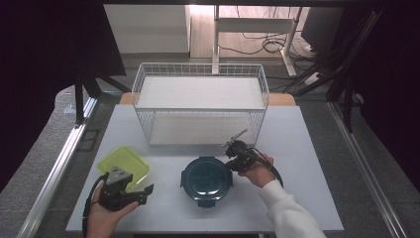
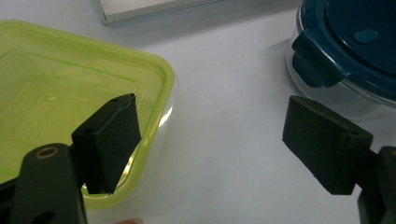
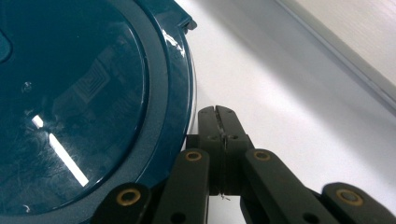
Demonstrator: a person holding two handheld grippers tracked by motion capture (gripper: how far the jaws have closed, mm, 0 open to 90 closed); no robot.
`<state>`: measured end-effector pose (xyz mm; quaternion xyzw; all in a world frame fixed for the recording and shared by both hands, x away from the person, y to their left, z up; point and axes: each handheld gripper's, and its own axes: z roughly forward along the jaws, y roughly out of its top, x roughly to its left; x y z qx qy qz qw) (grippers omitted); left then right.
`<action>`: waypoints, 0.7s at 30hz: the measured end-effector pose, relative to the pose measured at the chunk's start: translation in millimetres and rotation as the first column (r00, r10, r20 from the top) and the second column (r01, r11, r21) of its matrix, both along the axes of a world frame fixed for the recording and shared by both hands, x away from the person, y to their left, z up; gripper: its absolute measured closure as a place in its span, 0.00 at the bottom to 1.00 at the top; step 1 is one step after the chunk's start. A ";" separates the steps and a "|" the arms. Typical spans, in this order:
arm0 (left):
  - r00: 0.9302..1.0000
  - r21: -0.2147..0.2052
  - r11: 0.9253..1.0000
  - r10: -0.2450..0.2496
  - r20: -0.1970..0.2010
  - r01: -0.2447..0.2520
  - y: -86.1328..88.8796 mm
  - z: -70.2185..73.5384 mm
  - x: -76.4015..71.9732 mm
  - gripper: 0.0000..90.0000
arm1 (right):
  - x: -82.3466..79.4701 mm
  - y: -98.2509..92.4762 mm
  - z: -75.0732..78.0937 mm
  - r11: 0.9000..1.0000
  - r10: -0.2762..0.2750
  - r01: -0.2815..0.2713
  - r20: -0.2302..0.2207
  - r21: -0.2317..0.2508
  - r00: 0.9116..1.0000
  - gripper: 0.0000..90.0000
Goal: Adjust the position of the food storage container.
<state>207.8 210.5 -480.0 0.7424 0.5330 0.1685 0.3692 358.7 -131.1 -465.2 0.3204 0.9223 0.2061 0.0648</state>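
High view | left gripper (image 1: 143, 191) fingers wide beside green container (image 1: 124, 163) | right gripper (image 1: 233, 161) fingers closed, empty, at blue container (image 1: 206, 178) rim

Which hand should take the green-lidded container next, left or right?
Left, most likely. The left tongs stand open with one pad over the edge of the green-lidded container. The right tongs are shut, beside the blue round container, farther from the green one.

A white wire basket (image 1: 200, 104) stood at twelve o'clock on the pale grey table (image 1: 307, 163), its near edge well apart from the table's front, while a white desk frame (image 1: 255, 27) and loose cables (image 1: 270, 44) lay on the floor beyond it.
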 end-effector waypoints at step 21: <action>1.000 -0.035 0.999 -0.009 0.001 0.009 -6.3 2.0 -1.1 0.21 | -74.2 -70.3 21.5 0.906 -0.200 0.150 0.087 0.396 0.976 0.49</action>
